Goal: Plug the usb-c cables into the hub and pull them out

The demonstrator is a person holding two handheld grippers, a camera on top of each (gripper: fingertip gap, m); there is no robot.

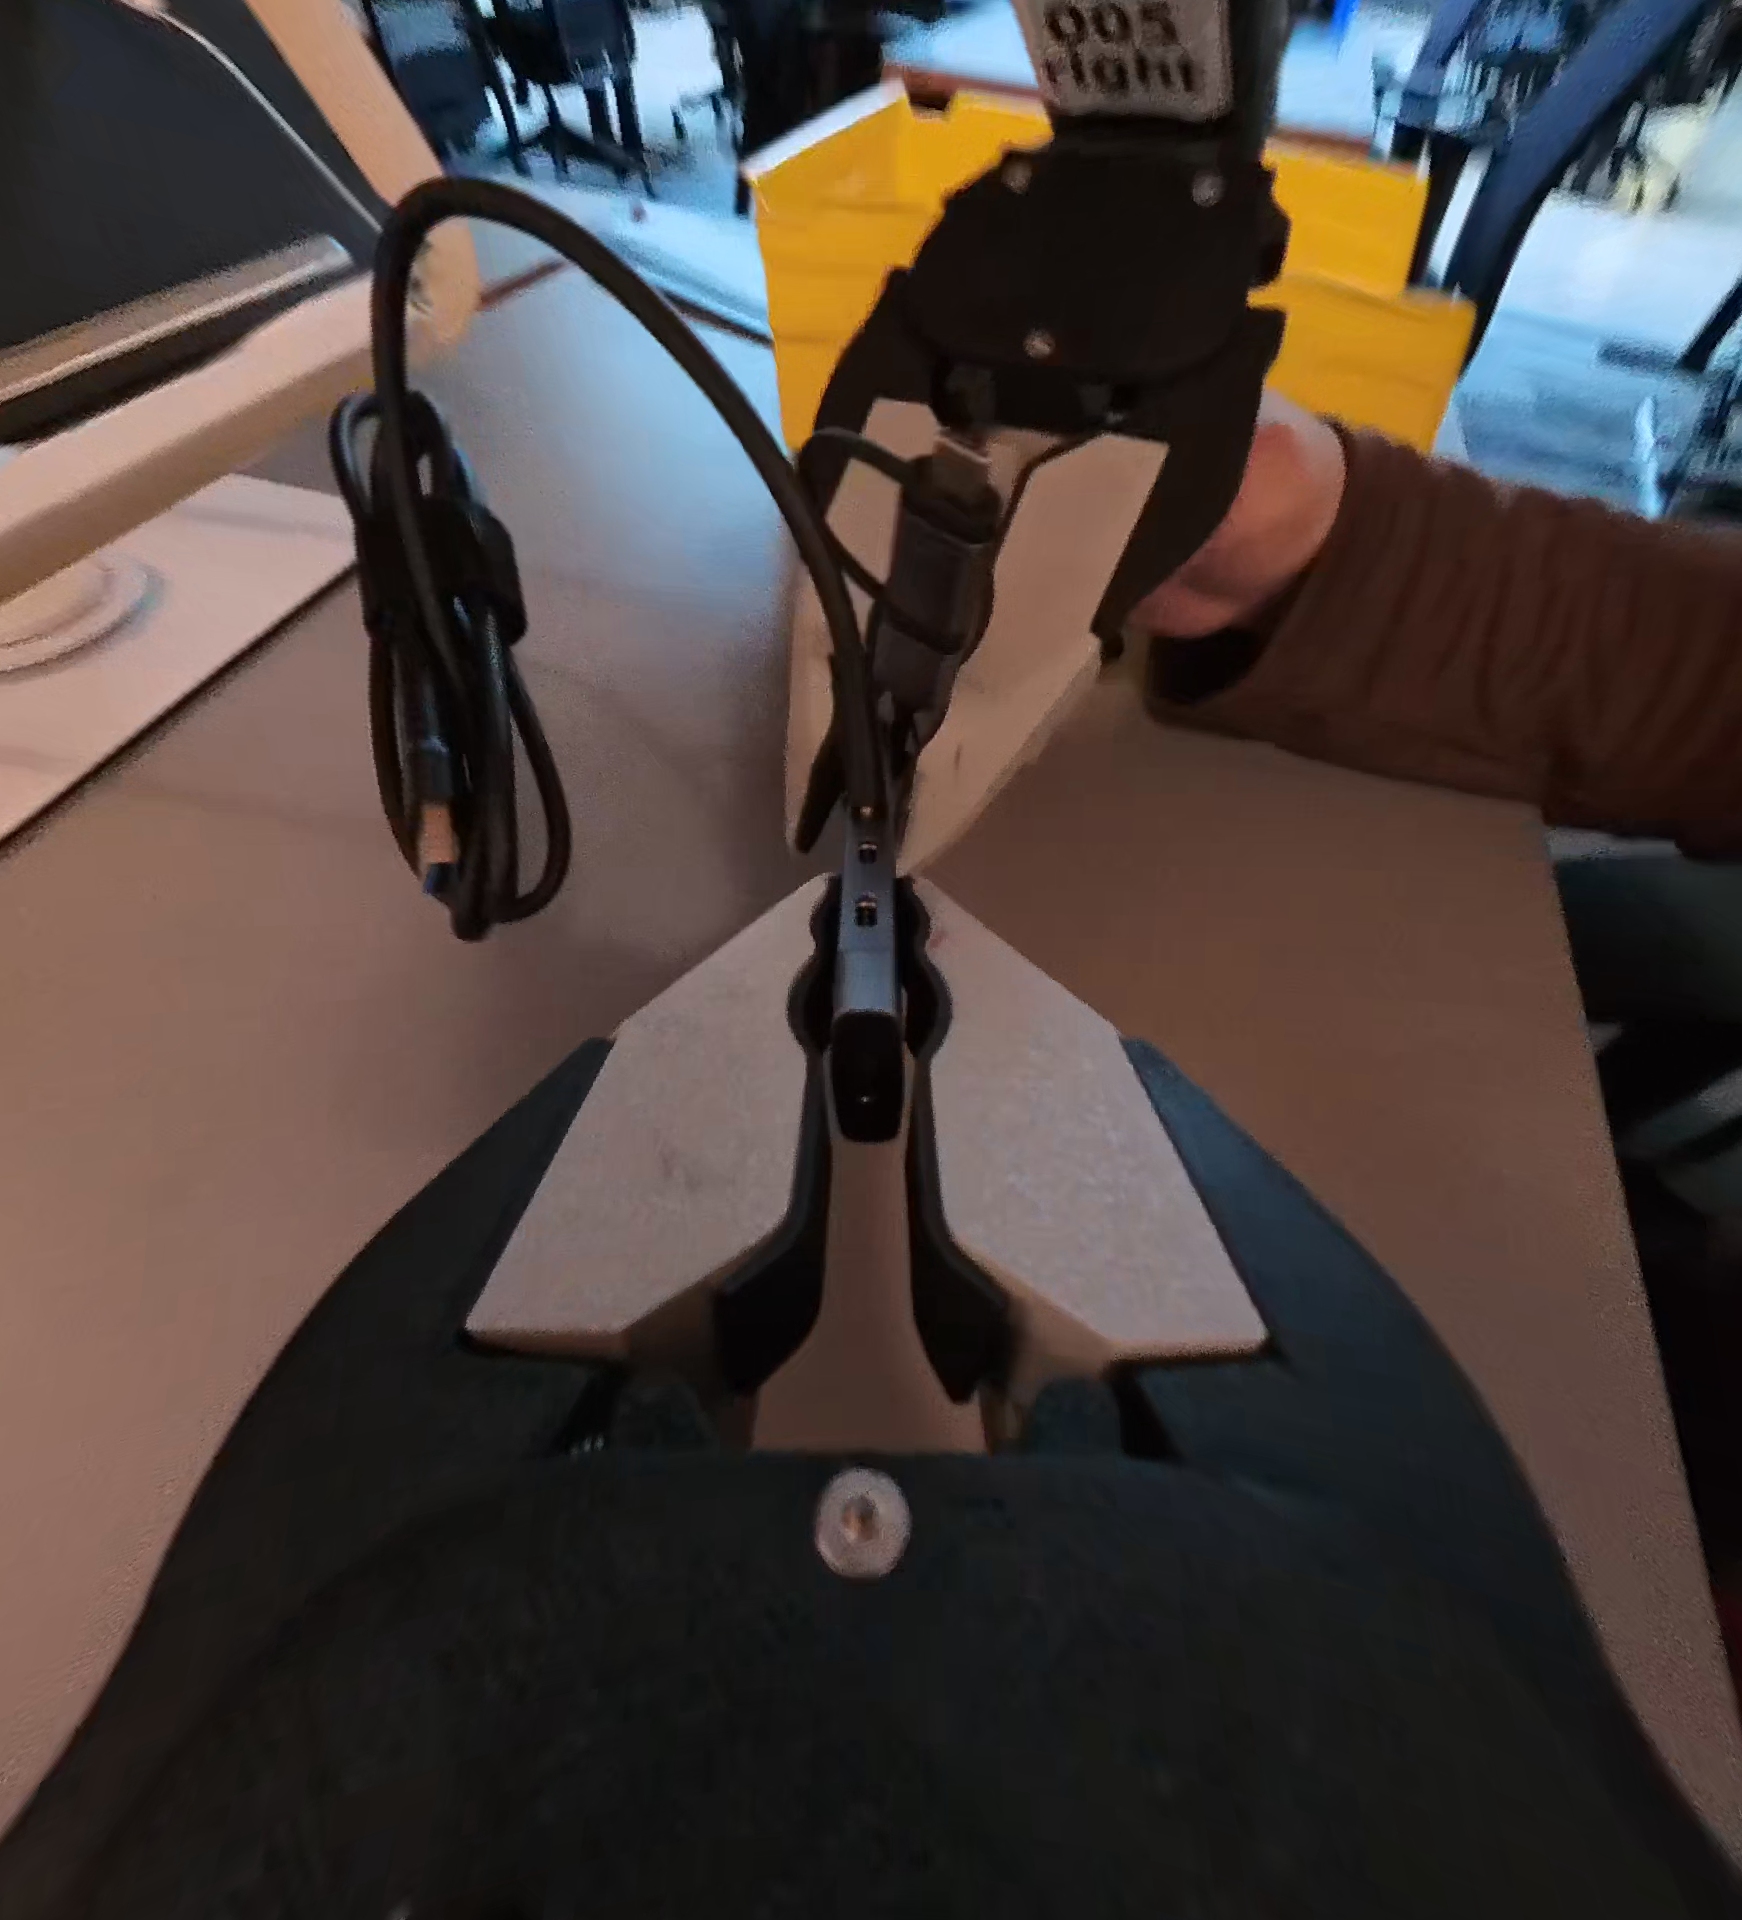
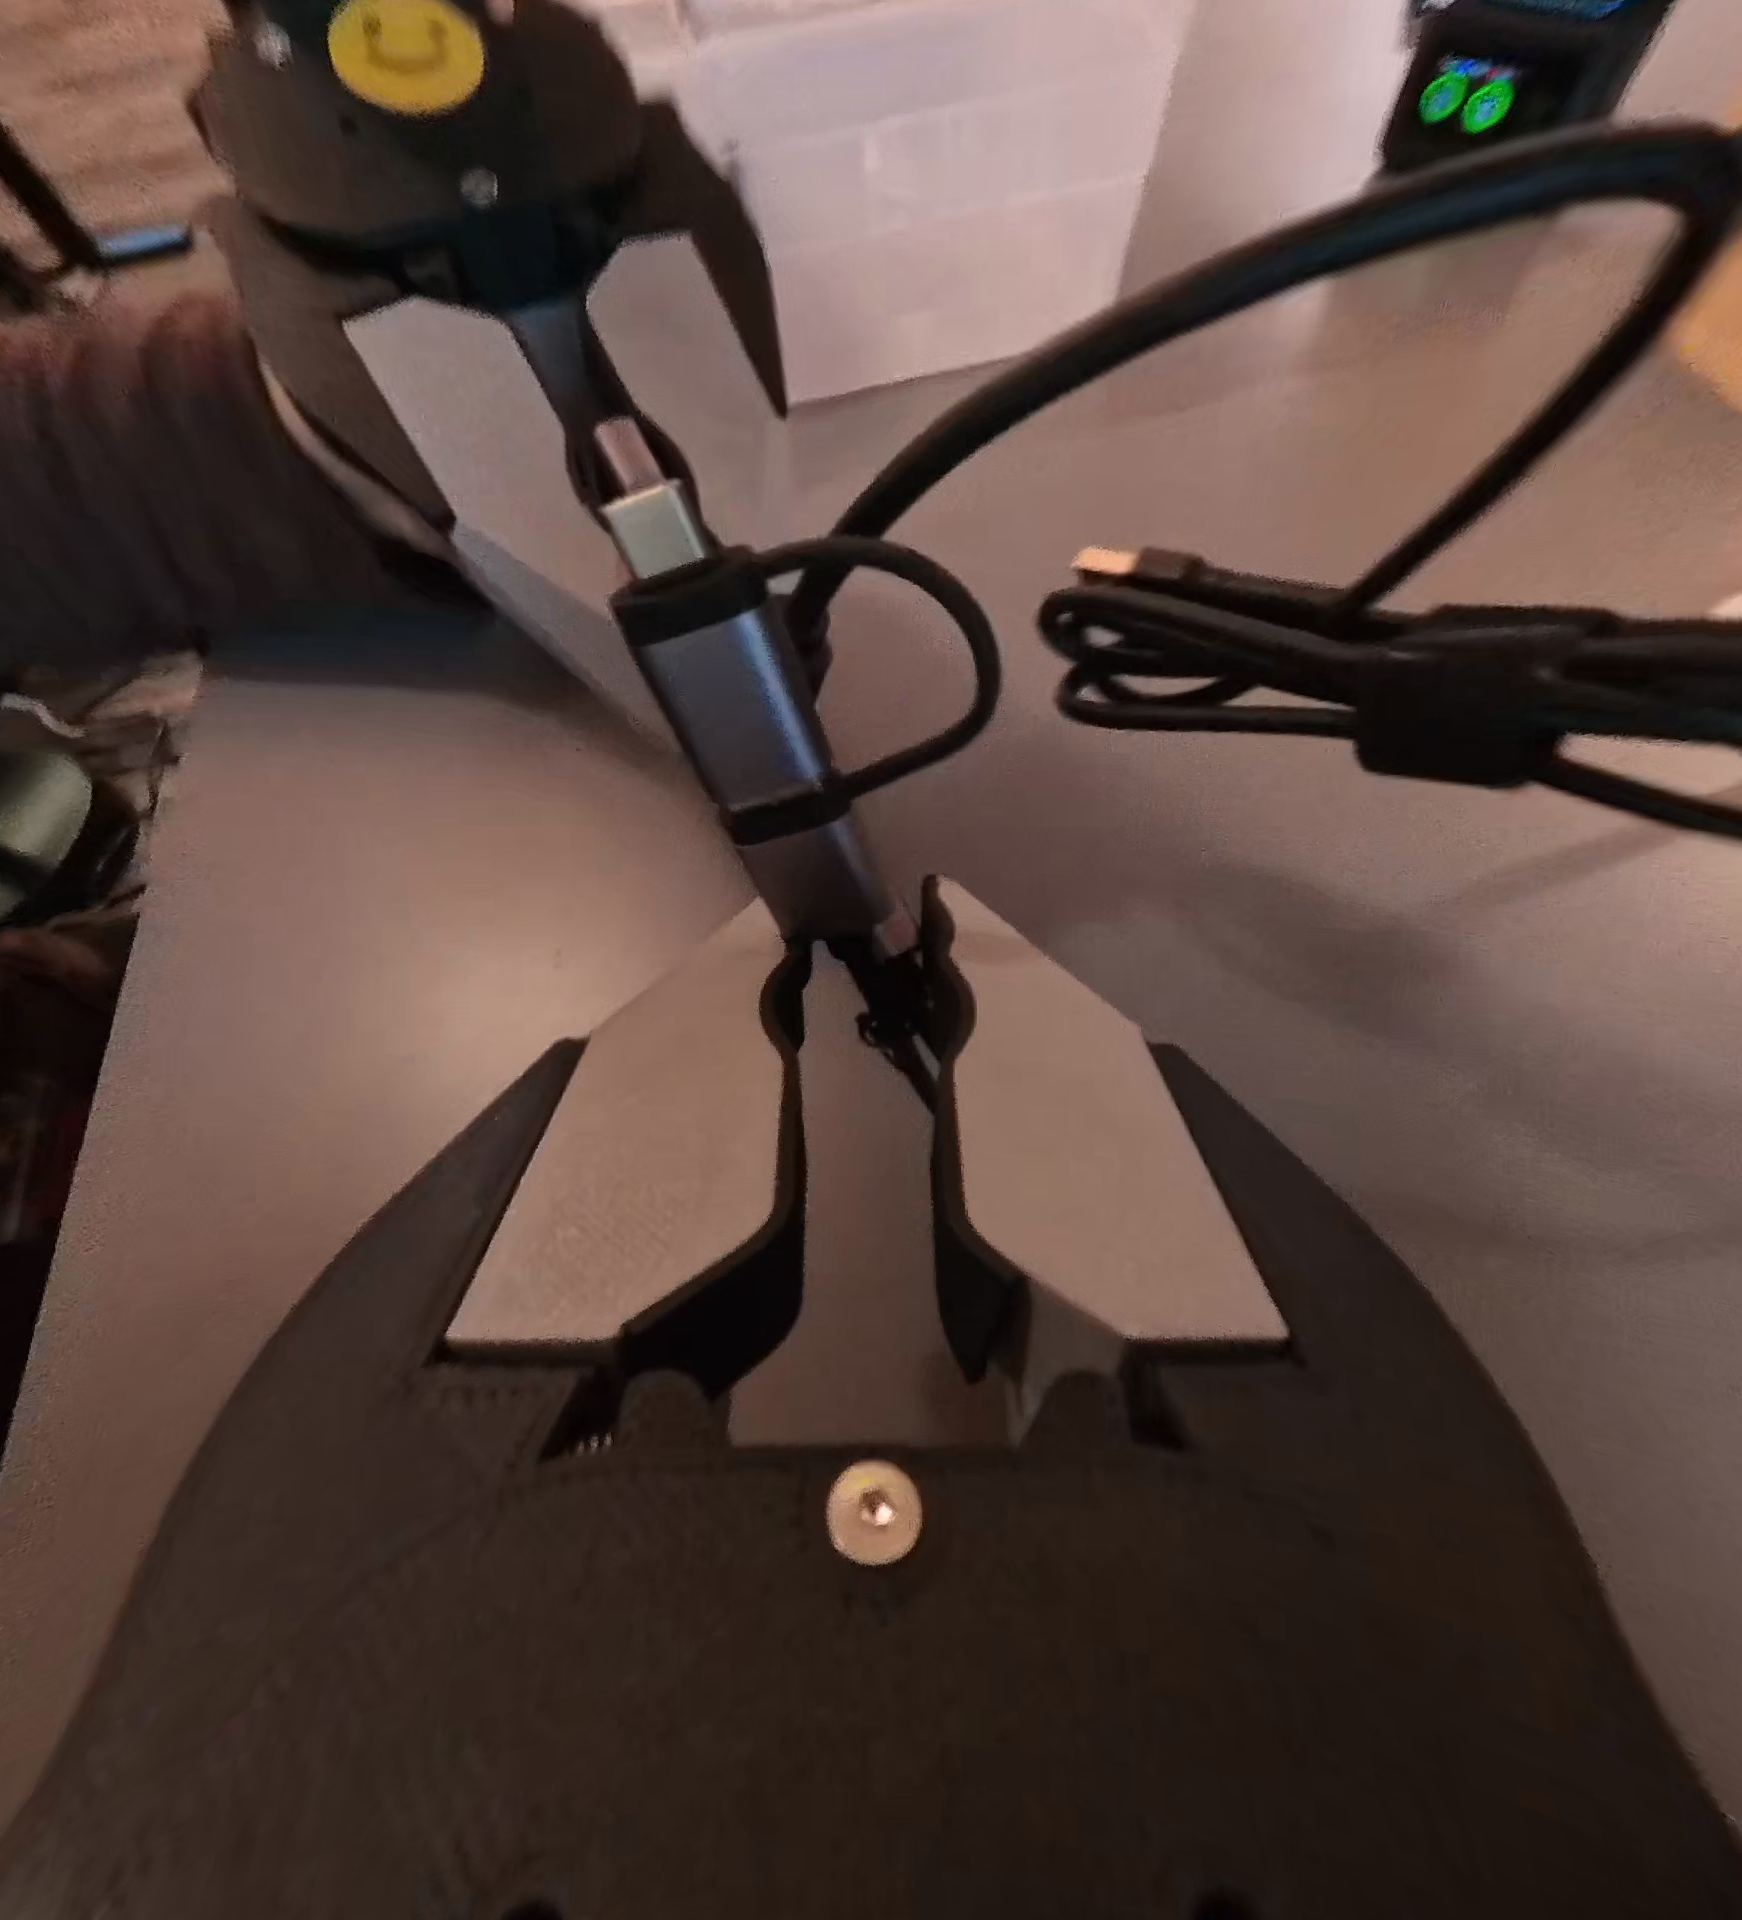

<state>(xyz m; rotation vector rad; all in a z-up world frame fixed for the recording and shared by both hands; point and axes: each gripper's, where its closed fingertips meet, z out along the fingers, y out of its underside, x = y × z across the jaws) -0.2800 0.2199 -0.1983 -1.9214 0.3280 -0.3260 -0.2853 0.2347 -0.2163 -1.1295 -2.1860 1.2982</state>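
Two grippers are seen meeting nose to nose above a beige table [image 1: 223, 1091]. In the left wrist view, the left gripper [image 1: 865, 935] is clamped on the slim dark hub [image 1: 865, 997], which is held edge-up between the fingertips with its ports facing upward. Just beyond it, the right gripper [image 1: 851, 821] is closed on a black cable [image 1: 638, 301] at the point where the cable reaches the hub. The cable arches up and away to the left, ending in a strapped bundle [image 1: 451, 675] that hangs over the table, near a white monitor stand [image 1: 67, 665]. The table's right edge runs close beside both grippers, while open surface lies to the left. A yellow box [image 1: 846, 239] is seen behind, well apart. In the right wrist view, the right gripper [image 2: 872, 935] is pinched on the thin cable [image 2: 1262, 260] just behind a grey plug body [image 2: 742, 707], which points toward the left gripper [image 2: 618, 436] opposite; whether the plug is fully seated cannot be told. The bundle [image 2: 1449, 686] hangs to the right, with bare table below it, and the table edge falls away at the left.
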